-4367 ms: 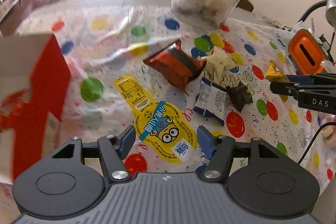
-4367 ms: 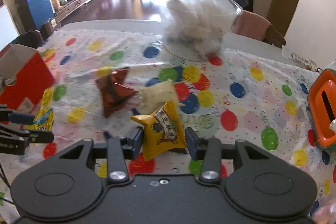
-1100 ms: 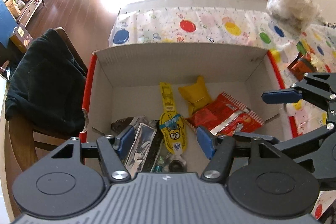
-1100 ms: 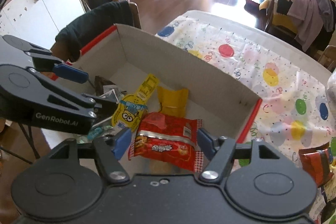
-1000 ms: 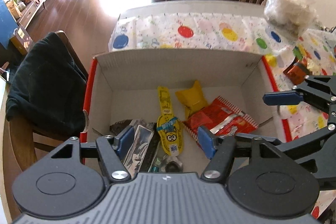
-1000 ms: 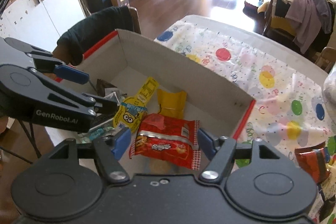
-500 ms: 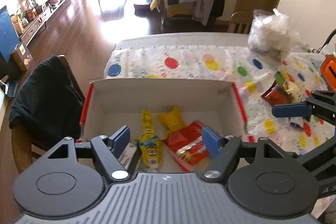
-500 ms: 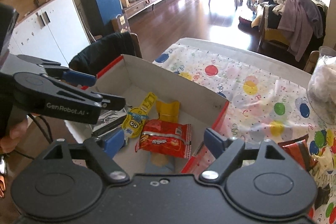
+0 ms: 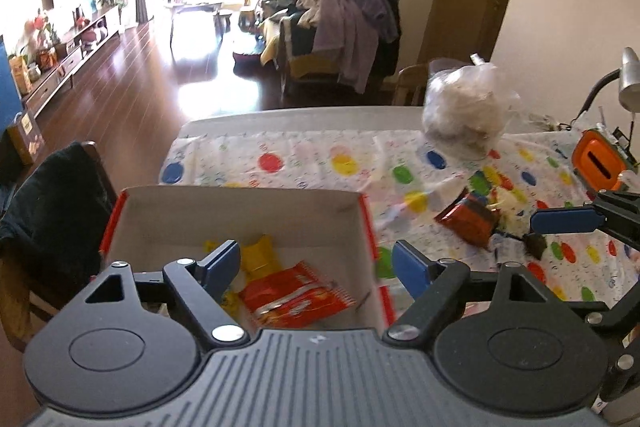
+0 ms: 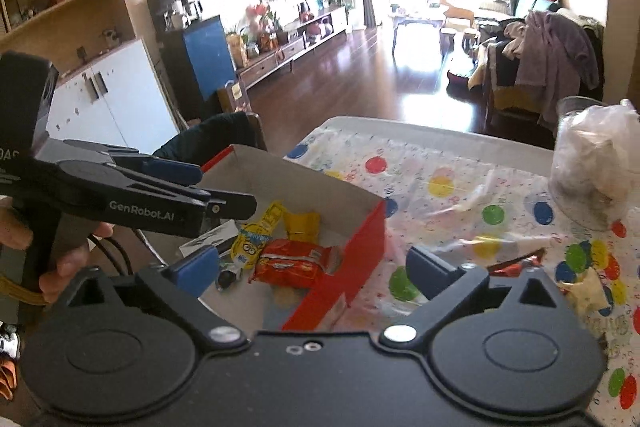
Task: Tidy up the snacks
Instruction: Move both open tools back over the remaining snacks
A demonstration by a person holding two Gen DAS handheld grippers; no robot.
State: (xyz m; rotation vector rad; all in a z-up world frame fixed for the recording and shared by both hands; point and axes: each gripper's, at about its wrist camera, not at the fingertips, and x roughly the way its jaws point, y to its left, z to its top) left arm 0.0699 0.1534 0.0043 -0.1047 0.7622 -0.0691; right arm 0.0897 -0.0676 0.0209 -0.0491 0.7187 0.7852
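Moved: both my claws lifted up away from the box
Left claw: wide open, holding nothing
Right claw: same, empty
Red packet: lying inside the box

Red box, yellow packet, polka-dotted tablecloth.

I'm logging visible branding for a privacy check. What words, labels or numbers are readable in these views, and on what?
"GenRobot.AI": white print on the side of the left gripper, seen from the right wrist.
"DAS", cut off at the frame edge: on the left gripper's camera body.
Red snack packet, yellow Minion packet, tablecloth: print too small or blurred to read.
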